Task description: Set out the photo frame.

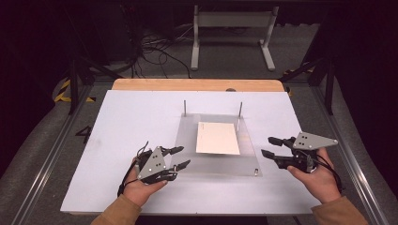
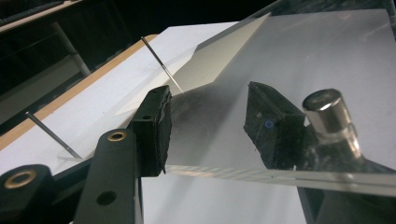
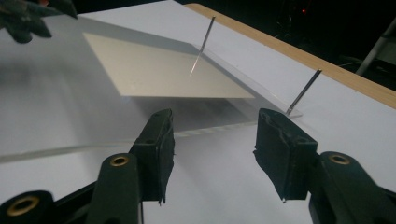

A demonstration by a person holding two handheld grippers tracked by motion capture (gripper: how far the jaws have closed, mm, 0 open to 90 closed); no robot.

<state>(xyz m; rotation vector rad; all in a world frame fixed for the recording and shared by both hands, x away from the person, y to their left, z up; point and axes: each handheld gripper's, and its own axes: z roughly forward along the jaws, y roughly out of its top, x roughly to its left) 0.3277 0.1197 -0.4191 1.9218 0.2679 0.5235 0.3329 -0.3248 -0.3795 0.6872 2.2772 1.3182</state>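
Left claw (image 1: 180, 157): I have it wide open, holding nothing; in the left gripper view its two black jaws straddle the near edge of the clear, square acrylic plate (image 2: 299, 56), one jaw over the plate, the other off its edge. Whether a pad (image 2: 156, 126) actually touches the edge I cannot tell.
Right claw (image 1: 271, 146): also wide open and empty, hanging just off the plate's right edge, jaws pointed at it and apart from it.
Step in hand: I judge this to be the approach, both claws lining up on opposite sides of the plate before any grip.
Just beyond the left claw: a short silver metal cylinder (image 2: 330, 114) stands upright on the plate's near corner, right beside the far jaw.
Ahead of both claws: a cream rectangular card (image 1: 218, 138) lies flat in the middle of the plate, between the two claws.
Farther out: two thin metal pins (image 1: 184, 108) rise at the plate's far corners.
Underneath: the white board on the desk (image 1: 131, 117) carries it all.
Next move: I reckon I should ease the left claw onto the edge and close gently, keeping clear of the cylinder, while the right claw closes in level.
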